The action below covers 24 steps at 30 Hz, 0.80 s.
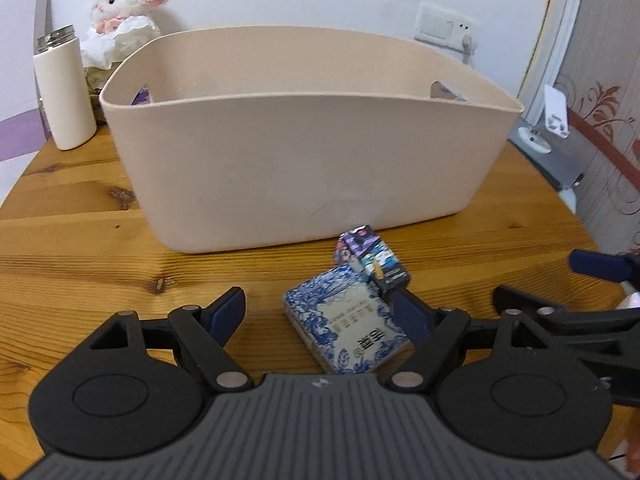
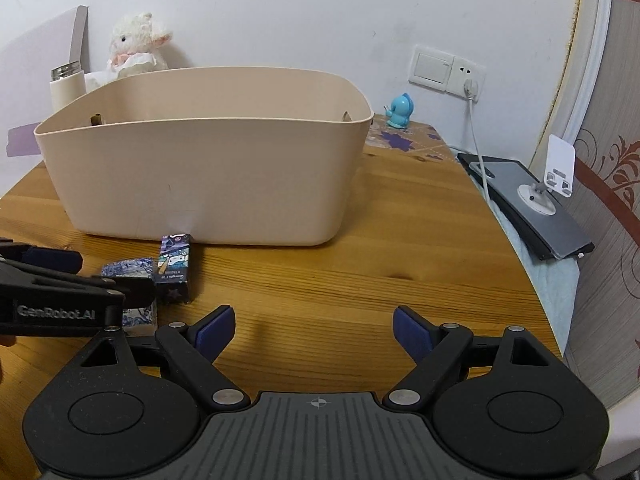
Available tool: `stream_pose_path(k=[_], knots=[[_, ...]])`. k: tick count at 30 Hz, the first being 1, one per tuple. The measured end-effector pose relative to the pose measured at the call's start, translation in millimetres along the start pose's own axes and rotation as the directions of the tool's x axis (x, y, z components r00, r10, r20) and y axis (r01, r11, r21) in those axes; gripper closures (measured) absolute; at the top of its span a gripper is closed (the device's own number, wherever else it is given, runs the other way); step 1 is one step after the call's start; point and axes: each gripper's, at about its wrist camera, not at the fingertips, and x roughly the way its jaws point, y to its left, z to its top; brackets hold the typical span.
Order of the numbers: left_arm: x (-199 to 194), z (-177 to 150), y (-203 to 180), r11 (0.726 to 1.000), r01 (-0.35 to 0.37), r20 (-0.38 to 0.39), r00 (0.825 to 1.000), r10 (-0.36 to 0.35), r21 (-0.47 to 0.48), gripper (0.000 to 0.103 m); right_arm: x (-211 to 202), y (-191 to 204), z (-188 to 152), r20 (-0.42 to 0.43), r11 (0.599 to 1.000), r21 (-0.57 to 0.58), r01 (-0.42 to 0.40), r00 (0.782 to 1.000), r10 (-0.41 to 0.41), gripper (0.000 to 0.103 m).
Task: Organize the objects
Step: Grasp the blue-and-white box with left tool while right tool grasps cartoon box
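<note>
Indoors, knotty wooden table, white wall, beige bin

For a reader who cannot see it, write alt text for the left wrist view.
The open left gripper straddles a blue-and-white box on a wooden table; a darker small box leans beside it, before a beige bin.

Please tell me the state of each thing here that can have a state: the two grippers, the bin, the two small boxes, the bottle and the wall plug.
left gripper: open, around the blue-white box.
right gripper: open, holding nothing.
beige bin: upright, contents hidden.
blue-white box: lying flat, closed.
dark box: lying on table, closed.
white bottle: upright, capped.
plug: in the socket.
</note>
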Motion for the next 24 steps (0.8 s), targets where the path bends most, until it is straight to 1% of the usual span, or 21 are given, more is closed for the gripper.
stream_pose_path(k=[3,5,7,9,11,13,18,21,24], knots=[[0.9,1.9,-4.5,1.000,-0.010,0.005,1.000,0.010,0.027,0.021,2.2,-2.4,0.3,-0.004,1.000,0.015,0.000,1.000,0.000,0.015],[7.1,1.0,-6.5,0.999,-0.017,-0.027,0.999,0.018,0.046,0.021,4.2,-4.1,0.0,-0.012,1.000,0.017,-0.001,1.000,0.002,0.015],[10.3,-1.3,-5.7,0.999,-0.031,-0.038,0.999,0.033,0.042,0.017,5.1,-3.7,-1.5,-0.017,1.000,0.013,-0.003,1.000,0.003,0.015],[9.4,-3.0,-3.3,0.997,-0.062,-0.043,0.997,0.063,0.041,0.018,6.5,-1.7,-2.3,-0.021,1.000,0.007,-0.010,1.000,0.010,0.015],[10.3,-5.8,0.0,0.993,-0.097,-0.063,0.993,0.101,0.067,0.018,8.6,0.3,-2.4,-0.025,1.000,0.004,-0.016,1.000,0.017,0.015],[10.6,-10.5,9.3,0.991,-0.114,-0.066,0.991,0.118,0.071,0.016,11.6,4.0,-1.8,-0.027,1.000,0.004,-0.030,0.999,0.030,0.015],[8.4,-8.4,34.3,0.993,-0.118,-0.055,0.991,0.119,0.027,0.017,21.1,16.5,0.5,-0.039,0.997,-0.002,-0.076,0.996,0.076,0.015],[7.5,-5.2,45.8,0.995,-0.102,-0.052,0.993,0.103,0.014,0.017,25.7,27.6,2.6,-0.042,0.994,-0.020,-0.107,0.993,0.106,0.015],[7.9,-3.3,50.9,0.997,-0.077,-0.055,0.995,0.078,0.025,0.017,31.5,39.2,6.1,-0.045,0.991,-0.041,-0.125,0.991,0.123,0.015]])
